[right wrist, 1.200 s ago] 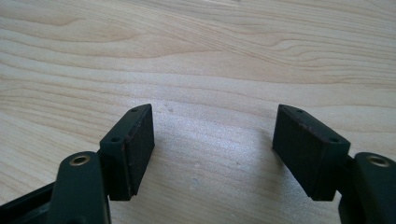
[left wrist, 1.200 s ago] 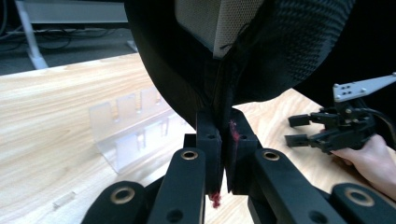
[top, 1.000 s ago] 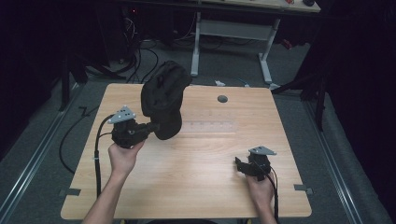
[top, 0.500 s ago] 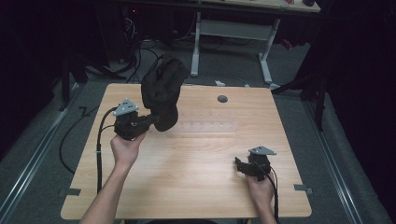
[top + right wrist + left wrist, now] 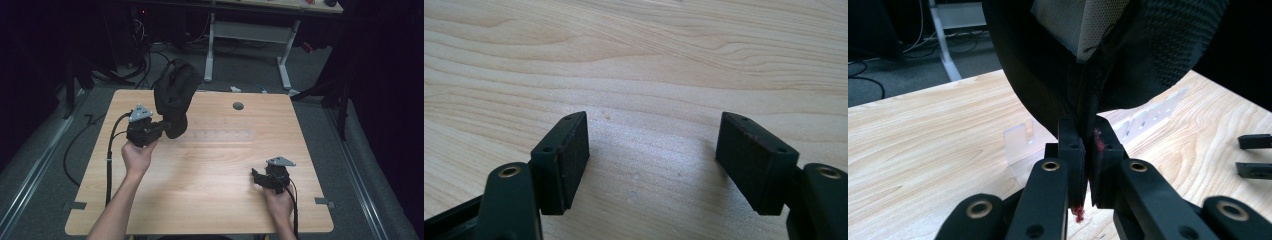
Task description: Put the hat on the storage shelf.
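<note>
The left claw (image 5: 162, 126) is clenched on the lower edge of a black cap (image 5: 172, 97), its two jaws pressed together with the dark fabric pinched between them. In the left gripper view the same claw (image 5: 1086, 150) grips a seam of the cap (image 5: 1048, 70), whose mesh side and a pale grey lining show above the jaws; bits of red fluff cling to the pads. The cap hangs raised off the worktop (image 5: 210, 165), over its far left part, held up by the left hand (image 5: 137, 155).

A clear plastic strip (image 5: 225, 136) lies flat on the wood near the middle, just right of the cap.

The right claw (image 5: 256, 177) is released, jaws spread wide apart with nothing between them, low over the near right part of the worktop. In the right gripper view this claw (image 5: 651, 160) frames bare pale wood (image 5: 649, 60).
</note>
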Available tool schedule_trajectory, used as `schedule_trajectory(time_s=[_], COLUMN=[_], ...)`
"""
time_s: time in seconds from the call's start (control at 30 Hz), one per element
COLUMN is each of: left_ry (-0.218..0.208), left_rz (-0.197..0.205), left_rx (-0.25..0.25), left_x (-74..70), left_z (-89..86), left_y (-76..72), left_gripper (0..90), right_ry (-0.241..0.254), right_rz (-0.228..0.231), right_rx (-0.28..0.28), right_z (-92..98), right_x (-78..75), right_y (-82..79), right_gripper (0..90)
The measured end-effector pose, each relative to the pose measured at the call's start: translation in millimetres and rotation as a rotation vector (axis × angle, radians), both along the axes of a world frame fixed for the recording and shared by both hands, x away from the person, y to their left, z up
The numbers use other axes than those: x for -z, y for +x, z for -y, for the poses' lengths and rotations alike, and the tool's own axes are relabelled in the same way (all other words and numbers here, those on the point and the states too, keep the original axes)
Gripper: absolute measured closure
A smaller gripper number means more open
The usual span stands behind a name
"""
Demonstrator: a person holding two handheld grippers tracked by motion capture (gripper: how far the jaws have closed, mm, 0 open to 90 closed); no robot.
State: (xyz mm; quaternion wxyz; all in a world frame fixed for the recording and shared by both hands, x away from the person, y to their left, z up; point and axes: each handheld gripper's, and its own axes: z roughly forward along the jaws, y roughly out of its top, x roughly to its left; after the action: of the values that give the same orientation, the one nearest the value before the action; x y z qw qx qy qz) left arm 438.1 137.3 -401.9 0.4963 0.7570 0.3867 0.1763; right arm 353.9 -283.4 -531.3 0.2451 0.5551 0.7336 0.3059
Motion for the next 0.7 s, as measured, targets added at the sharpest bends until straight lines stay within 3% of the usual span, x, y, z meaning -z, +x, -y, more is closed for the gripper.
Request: schedule_trajectory(time_s=[0.37, 0.7], left_ry=[0.018, 0.003], left_rz=[-0.012, -0.041], left_rx=[-0.014, -0.025], left_x=[8.3, 18.2], left_z=[3.8, 4.8], left_y=[5.4, 10.3], left_gripper=[86.2, 86.1], right_ry=[0.000, 0.001], right_rz=[0.000, 0.001], right_rx=[-0.002, -0.001], right_z=[-0.2, -0.2], right_x=[0.0, 0.1], right_y=[-0.2, -0.2], right_gripper=[29.6, 29.6])
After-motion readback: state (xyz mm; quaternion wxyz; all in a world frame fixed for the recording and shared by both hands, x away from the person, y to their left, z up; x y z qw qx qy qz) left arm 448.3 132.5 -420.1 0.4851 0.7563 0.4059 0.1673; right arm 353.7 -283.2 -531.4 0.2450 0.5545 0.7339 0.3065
